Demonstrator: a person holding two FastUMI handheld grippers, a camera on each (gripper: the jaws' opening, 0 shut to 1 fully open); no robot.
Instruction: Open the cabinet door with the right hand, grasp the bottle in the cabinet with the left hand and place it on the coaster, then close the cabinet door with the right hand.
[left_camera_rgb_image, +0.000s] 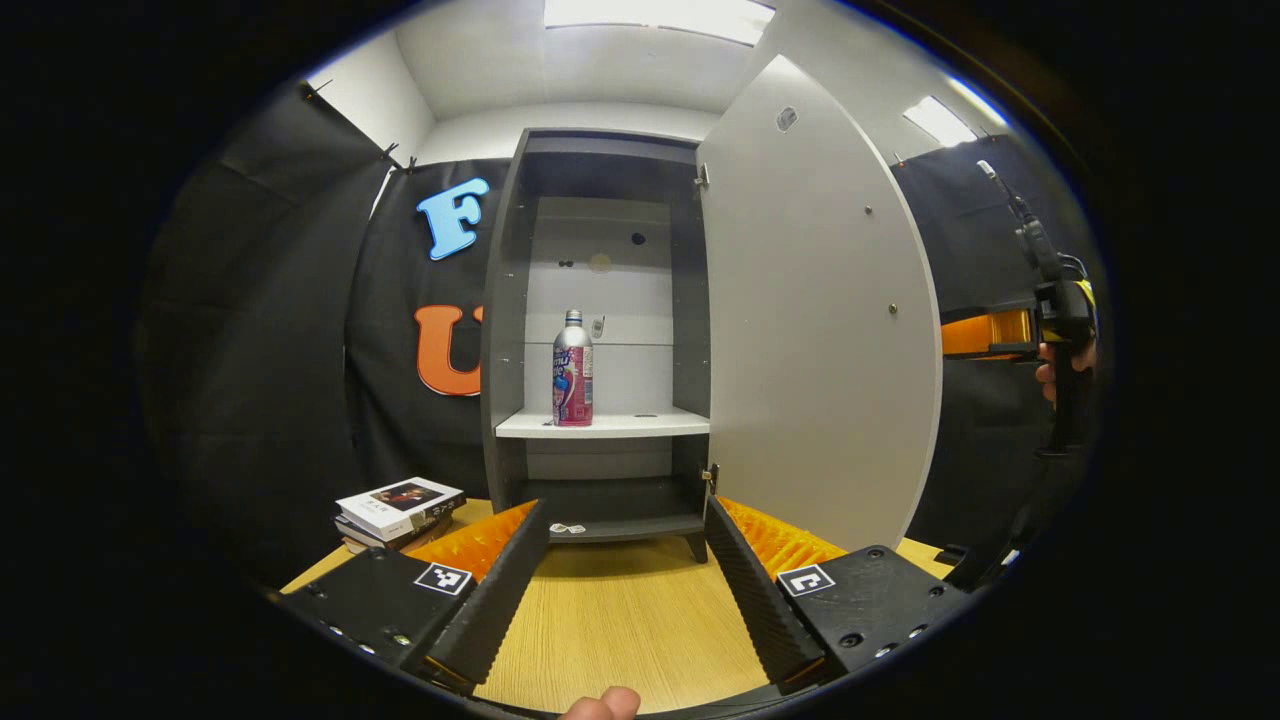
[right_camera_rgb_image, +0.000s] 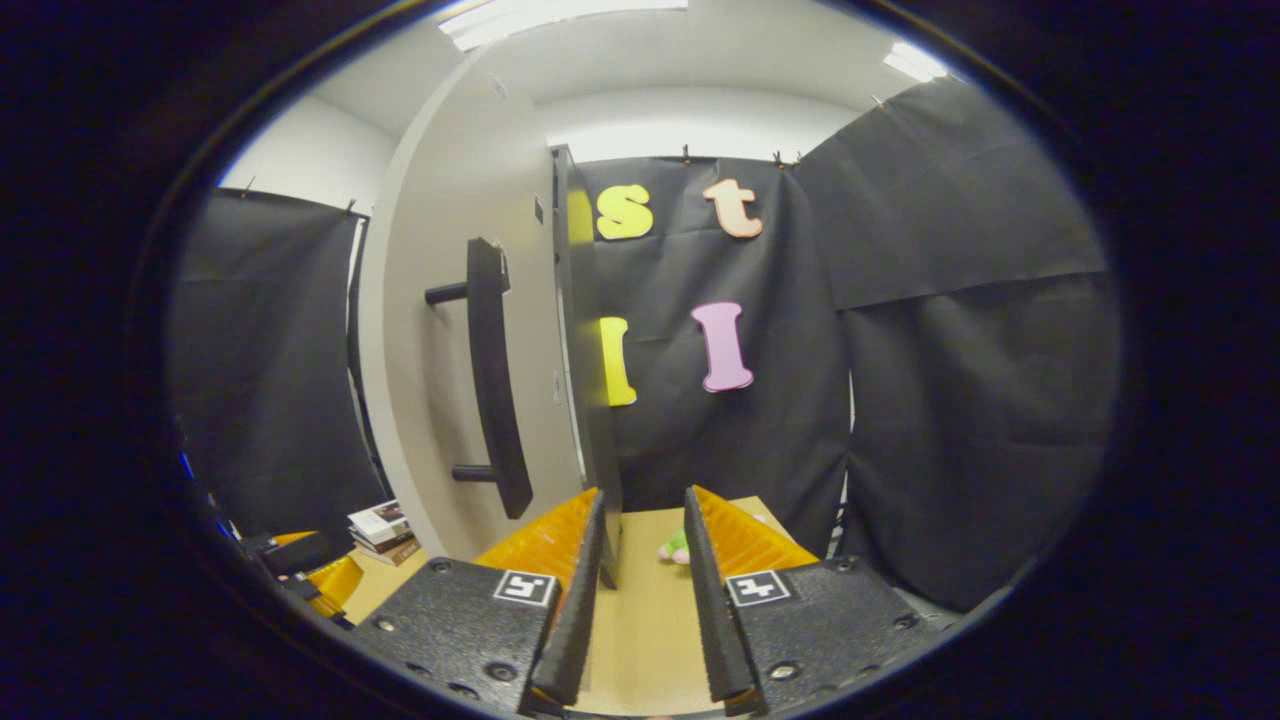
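Note:
The grey cabinet (left_camera_rgb_image: 505, 330) stands open on the wooden table, its pale door (left_camera_rgb_image: 820, 330) swung out to the right. A silver and pink bottle (left_camera_rgb_image: 572, 368) stands upright on the white middle shelf (left_camera_rgb_image: 640, 424). My left gripper (left_camera_rgb_image: 625, 512) is open low in front of the cabinet, well short of the bottle, with nothing between its fingers. In the right gripper view the door (right_camera_rgb_image: 440, 300) shows its black bar handle (right_camera_rgb_image: 490, 380) and its dark edge (right_camera_rgb_image: 585, 350). My right gripper (right_camera_rgb_image: 645, 500) is open, and the door's lower edge sits just inside its left finger. A hand holds it beyond the door (left_camera_rgb_image: 1060, 320).
A stack of books (left_camera_rgb_image: 400, 505) lies on the table (left_camera_rgb_image: 620, 620) left of the cabinet. A small green and pink object (right_camera_rgb_image: 675, 547) sits on the table past the right gripper. Black cloth walls close in all around.

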